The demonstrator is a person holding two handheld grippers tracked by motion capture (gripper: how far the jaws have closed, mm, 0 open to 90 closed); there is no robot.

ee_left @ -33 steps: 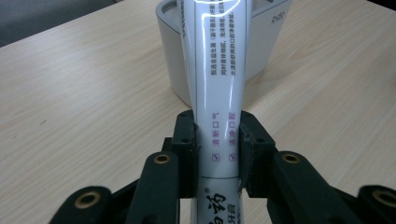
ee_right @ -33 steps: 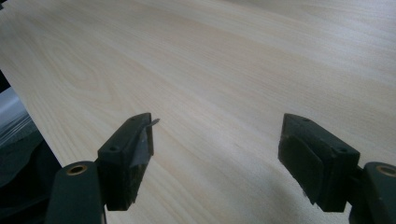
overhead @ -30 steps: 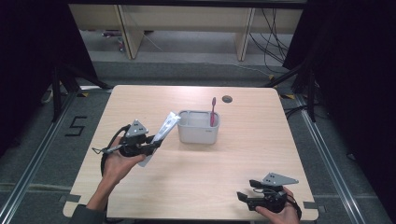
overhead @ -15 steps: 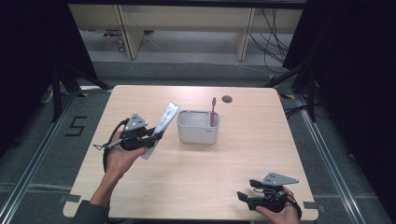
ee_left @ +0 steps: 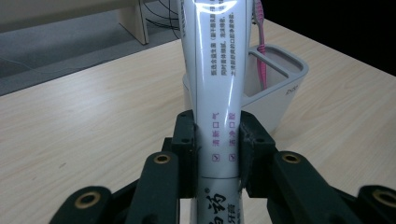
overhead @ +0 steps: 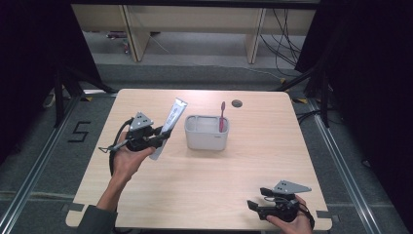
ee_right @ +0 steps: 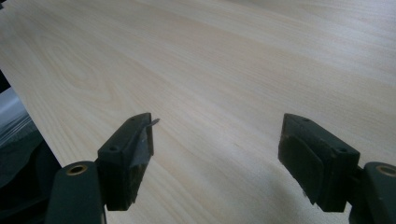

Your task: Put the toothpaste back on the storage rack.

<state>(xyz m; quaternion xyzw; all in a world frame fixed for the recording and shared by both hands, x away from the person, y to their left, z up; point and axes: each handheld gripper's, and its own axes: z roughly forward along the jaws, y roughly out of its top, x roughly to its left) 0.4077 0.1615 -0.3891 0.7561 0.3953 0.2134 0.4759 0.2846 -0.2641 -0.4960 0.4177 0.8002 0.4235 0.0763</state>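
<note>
From where I stand, the left tool [overhead: 157, 141] is lifted off the surface [overhead: 204, 185] at about nine o'clock from the grey holder [overhead: 206, 139], and its two black jaws are clamped on the lower part of a white toothpaste tube [overhead: 168, 127]. The tube slants up toward one o'clock, its flat crimped end highest and near the holder's left rim, though I cannot quite tell whether it hangs over the rim or just short of it. In the left gripper view the tube [ee_left: 215, 93] rises straight between the jaws, with the holder [ee_left: 275, 100] right behind it and a pink toothbrush [ee_left: 260, 46] standing in its right compartment.

The right tool [overhead: 257, 205] rests low at about five o'clock on the surface, well apart from the holder. Its jaws stand wide apart with nothing between them, bare wood [ee_right: 224, 70] beneath.
</note>
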